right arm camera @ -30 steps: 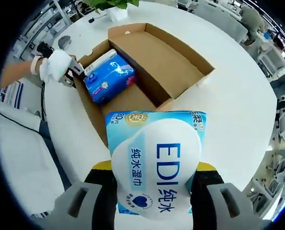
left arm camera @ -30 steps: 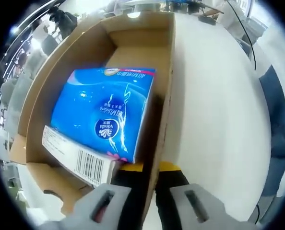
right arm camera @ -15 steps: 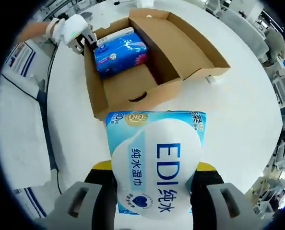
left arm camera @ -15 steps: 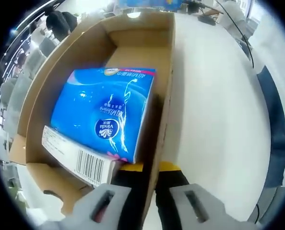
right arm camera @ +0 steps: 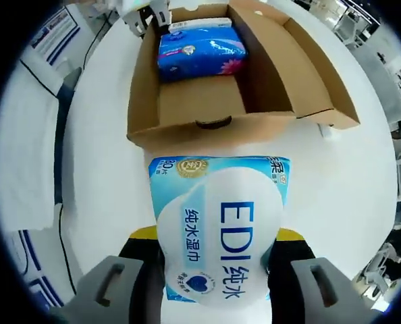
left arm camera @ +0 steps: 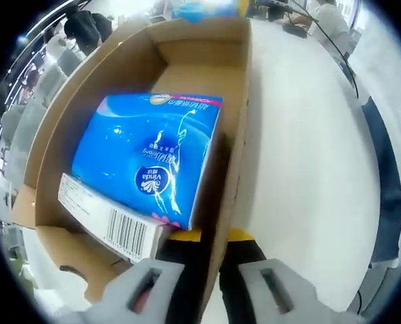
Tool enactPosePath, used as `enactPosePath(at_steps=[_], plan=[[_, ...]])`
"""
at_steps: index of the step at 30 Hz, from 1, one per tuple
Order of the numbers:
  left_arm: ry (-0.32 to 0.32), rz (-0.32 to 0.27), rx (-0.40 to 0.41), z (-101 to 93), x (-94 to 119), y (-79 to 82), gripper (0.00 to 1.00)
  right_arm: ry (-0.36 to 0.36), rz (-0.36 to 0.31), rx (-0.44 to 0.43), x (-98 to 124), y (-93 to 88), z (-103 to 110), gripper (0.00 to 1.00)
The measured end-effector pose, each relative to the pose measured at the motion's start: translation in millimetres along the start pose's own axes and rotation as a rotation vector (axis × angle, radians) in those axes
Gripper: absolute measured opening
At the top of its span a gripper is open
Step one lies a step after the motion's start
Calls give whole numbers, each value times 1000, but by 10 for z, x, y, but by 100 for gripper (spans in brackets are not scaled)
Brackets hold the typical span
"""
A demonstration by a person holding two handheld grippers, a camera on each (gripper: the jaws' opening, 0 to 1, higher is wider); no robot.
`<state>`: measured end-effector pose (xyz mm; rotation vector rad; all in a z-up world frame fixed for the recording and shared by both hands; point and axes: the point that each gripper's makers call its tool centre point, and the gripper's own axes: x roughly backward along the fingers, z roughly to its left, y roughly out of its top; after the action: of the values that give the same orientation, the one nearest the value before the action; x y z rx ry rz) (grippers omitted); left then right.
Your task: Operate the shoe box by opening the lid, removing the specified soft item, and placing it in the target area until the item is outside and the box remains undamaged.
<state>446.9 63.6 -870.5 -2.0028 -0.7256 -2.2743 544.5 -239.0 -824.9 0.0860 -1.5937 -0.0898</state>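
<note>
The brown cardboard shoe box (left arm camera: pixel 239 128) stands open on the white table. A blue Vinda tissue pack (left arm camera: pixel 146 162) lies inside it. My left gripper (left arm camera: pixel 204 237) is shut on the box's side wall, one jaw inside and one outside. In the right gripper view the box (right arm camera: pixel 143 94) sits at the top, its lid (right arm camera: pixel 302 61) folded out to the right and the blue pack (right arm camera: pixel 200 50) at its far end. My right gripper (right arm camera: pixel 217 236) is shut on a light-blue and white EDI wet wipes pack (right arm camera: pixel 221 229), held above the table just outside the box's near wall.
White table (left arm camera: pixel 302 169) surrounds the box. A dark cable (right arm camera: pixel 60 223) runs along the table's left edge. A gloved hand (right arm camera: pixel 134 8) holds the left gripper at the box's far corner. People and chairs stand in the background beyond the box.
The right gripper view has swung round with the wipes pack still held; the box now sits squarer and higher in that view. The left gripper keeps its hold on the box wall.
</note>
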Motion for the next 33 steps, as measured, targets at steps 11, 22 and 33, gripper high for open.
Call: enactPosePath(at_steps=[11, 22, 33], plan=[[3, 0, 1, 20, -28, -26, 5, 23, 37, 69, -193, -57, 16, 59], [5, 0, -1, 3, -15, -6, 5, 44, 47, 95, -258, -62, 39, 59], [5, 0, -5, 16, -24, -16, 5, 54, 52, 92, -334, -79, 16, 59]])
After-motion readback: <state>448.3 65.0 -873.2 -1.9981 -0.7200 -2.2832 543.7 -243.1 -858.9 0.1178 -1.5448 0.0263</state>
